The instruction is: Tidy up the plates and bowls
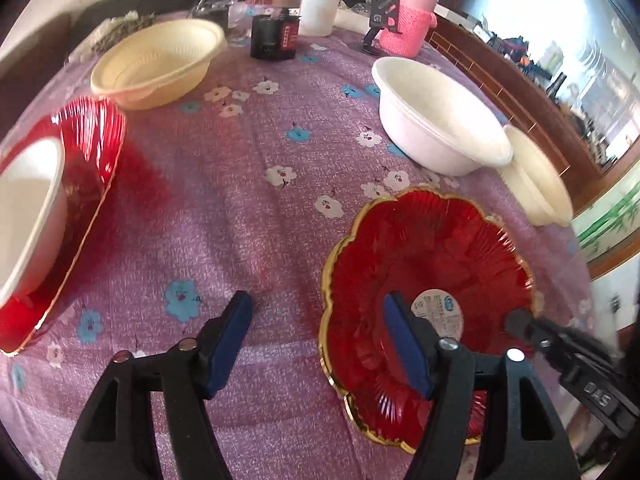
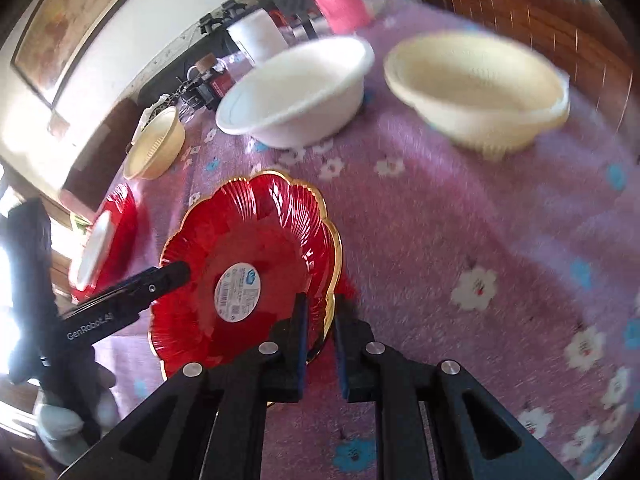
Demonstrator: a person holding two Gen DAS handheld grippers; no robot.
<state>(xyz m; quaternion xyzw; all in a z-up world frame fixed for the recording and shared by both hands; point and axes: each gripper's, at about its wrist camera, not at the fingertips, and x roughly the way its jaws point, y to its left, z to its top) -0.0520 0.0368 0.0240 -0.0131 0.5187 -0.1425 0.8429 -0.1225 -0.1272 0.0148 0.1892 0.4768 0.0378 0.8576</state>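
Purple flowery worktop [image 1: 248,208] carried my red plate [image 2: 256,256], lower left; right tongs [image 2: 320,316] pinched its slippery, breakable gold rim, left tongs [image 1: 320,340] gaped empty.

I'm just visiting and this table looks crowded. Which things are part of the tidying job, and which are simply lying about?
Part of the job:
- red plate, gripped at its rim by the right gripper
- second red plate with a white bowl on it
- white bowl
- two cream bowls
- left gripper, open

Lying about:
- pink-sleeved jar
- white tub
- dark bottle
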